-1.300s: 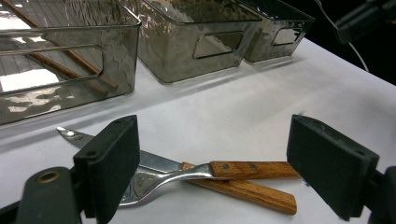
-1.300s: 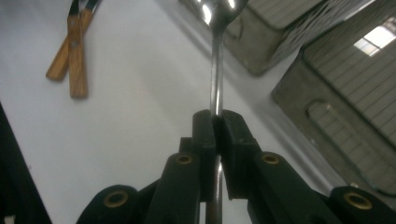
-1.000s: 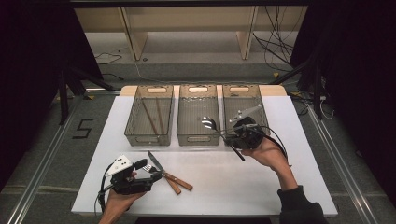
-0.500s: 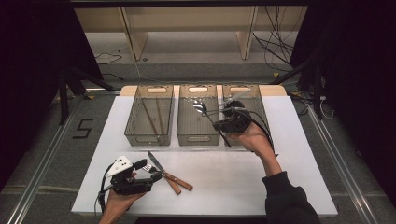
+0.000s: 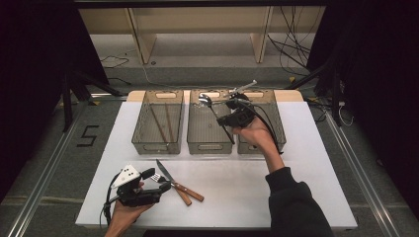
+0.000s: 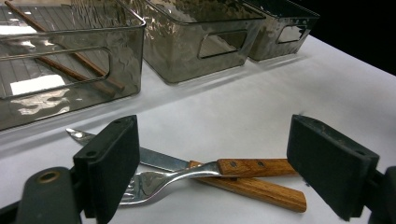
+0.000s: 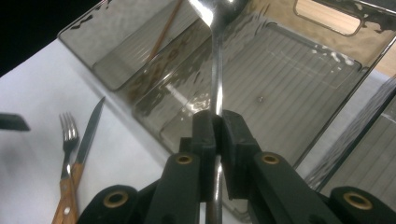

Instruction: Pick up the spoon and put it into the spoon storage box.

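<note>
Right gripper (image 7: 217, 126), jaws clamped on the handle of a metal spoon (image 7: 215, 56), holds it in the air over the middle bin (image 5: 210, 123) of three smoked-plastic bins along the table's far edge; spoon bowl points toward the far side. Left gripper (image 6: 212, 163) sits near the table's front-left corner, jaws wide apart and gripping nothing, straddling a wooden-handled fork (image 6: 187, 175) crossed over a wooden-handled knife (image 6: 224, 179). Chopsticks (image 5: 160, 123) lie in the left bin (image 5: 141, 126).

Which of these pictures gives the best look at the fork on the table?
The left gripper view: the fork lies close, crossing the knife. The right gripper view shows it small beside the knife; the high view shows it tiny.
</note>
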The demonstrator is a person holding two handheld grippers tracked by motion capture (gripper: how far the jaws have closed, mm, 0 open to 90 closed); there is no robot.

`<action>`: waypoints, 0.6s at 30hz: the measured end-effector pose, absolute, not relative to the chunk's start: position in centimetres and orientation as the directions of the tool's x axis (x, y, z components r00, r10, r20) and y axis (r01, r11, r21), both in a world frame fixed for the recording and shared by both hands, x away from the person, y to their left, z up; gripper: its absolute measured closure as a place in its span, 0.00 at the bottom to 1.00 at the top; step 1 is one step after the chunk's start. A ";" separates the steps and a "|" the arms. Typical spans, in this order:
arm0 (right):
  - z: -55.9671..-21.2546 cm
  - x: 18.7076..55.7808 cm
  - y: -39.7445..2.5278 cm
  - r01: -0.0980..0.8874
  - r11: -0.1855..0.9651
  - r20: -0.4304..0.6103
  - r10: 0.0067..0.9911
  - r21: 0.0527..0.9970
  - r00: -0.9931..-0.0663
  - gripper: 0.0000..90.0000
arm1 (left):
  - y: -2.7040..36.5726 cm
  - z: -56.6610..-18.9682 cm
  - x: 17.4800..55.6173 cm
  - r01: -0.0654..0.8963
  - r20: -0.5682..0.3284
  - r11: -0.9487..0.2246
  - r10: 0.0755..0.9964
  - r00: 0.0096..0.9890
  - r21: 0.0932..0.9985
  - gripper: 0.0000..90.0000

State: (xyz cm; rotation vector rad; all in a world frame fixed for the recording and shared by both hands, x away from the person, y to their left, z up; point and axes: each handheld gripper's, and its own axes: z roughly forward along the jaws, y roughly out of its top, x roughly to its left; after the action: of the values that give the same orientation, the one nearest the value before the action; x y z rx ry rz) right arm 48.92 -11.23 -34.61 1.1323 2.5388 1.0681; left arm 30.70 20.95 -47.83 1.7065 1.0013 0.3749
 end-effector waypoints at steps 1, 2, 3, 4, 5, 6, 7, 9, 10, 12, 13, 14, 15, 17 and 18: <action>-34.7 49.3 -11.1 0.588 0.458 0.128 0.707 0.667 -0.696 0.95 | 21.0 -47.8 30.7 0.434 -0.223 -0.077 0.770 0.598 0.898 0.19; -34.7 49.6 -11.1 0.593 0.452 0.131 0.712 0.666 -0.690 0.95 | 21.0 -47.8 30.7 0.432 -0.221 -0.078 0.770 0.598 0.898 0.19; -34.8 49.9 -11.0 0.597 0.449 0.129 0.718 0.665 -0.684 0.95 | 21.0 -47.8 30.7 0.432 -0.221 -0.078 0.770 0.598 0.898 0.19; -34.9 50.3 -10.9 0.603 0.440 0.133 0.725 0.665 -0.676 0.95 | 20.9 -47.8 30.7 0.432 -0.222 -0.077 0.770 0.598 0.899 0.19; -35.0 50.6 -10.8 0.608 0.436 0.134 0.730 0.664 -0.670 0.94 | 20.9 -47.8 30.7 0.431 -0.221 -0.077 0.770 0.599 0.899 0.19; -35.1 50.9 -10.7 0.615 0.431 0.138 0.735 0.661 -0.664 0.95 | 20.9 -47.8 30.7 0.430 -0.219 -0.080 0.770 0.600 0.899 0.19; -35.2 51.1 -10.6 0.617 0.431 0.136 0.738 0.658 -0.661 0.95 | 20.9 -47.8 30.7 0.430 -0.219 -0.079 0.770 0.600 0.900 0.19; -35.3 51.5 -10.3 0.621 0.429 0.133 0.744 0.656 -0.654 0.95 | 20.9 -47.8 30.7 0.429 -0.220 -0.077 0.770 0.599 0.900 0.19; -35.4 51.7 -10.2 0.624 0.428 0.132 0.747 0.654 -0.652 0.94 | 20.9 -47.8 30.7 0.429 -0.220 -0.076 0.770 0.598 0.900 0.19; -35.5 52.0 -10.0 0.630 0.424 0.136 0.751 0.651 -0.646 0.94 | 20.9 -47.8 30.7 0.428 -0.218 -0.077 0.771 0.598 0.901 0.19; -35.6 52.2 -9.9 0.635 0.421 0.138 0.755 0.648 -0.641 0.95 | 20.9 -47.8 30.6 0.427 -0.218 -0.076 0.771 0.598 0.901 0.19; -35.7 52.4 -9.7 0.637 0.419 0.138 0.757 0.647 -0.638 0.95 | 20.9 -47.8 30.6 0.427 -0.218 -0.075 0.772 0.597 0.901 0.19; -35.8 52.6 -9.6 0.638 0.418 0.137 0.759 0.646 -0.636 0.95 | 21.0 -47.8 30.6 0.427 -0.221 -0.071 0.773 0.595 0.901 0.19; -36.1 52.8 -9.4 0.645 0.413 0.142 0.763 0.643 -0.631 0.94 | 21.1 -47.8 30.6 0.425 -0.219 -0.072 0.774 0.595 0.902 0.19; -36.2 53.0 -9.3 0.648 0.411 0.142 0.766 0.642 -0.627 0.95 | 21.2 -47.8 30.6 0.425 -0.221 -0.068 0.775 0.592 0.903 0.19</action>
State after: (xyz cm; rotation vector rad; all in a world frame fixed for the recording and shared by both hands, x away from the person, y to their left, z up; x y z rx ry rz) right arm 52.98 -9.29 -36.25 1.2599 2.4881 1.0119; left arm 30.58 21.18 -47.80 1.6951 1.0020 0.3876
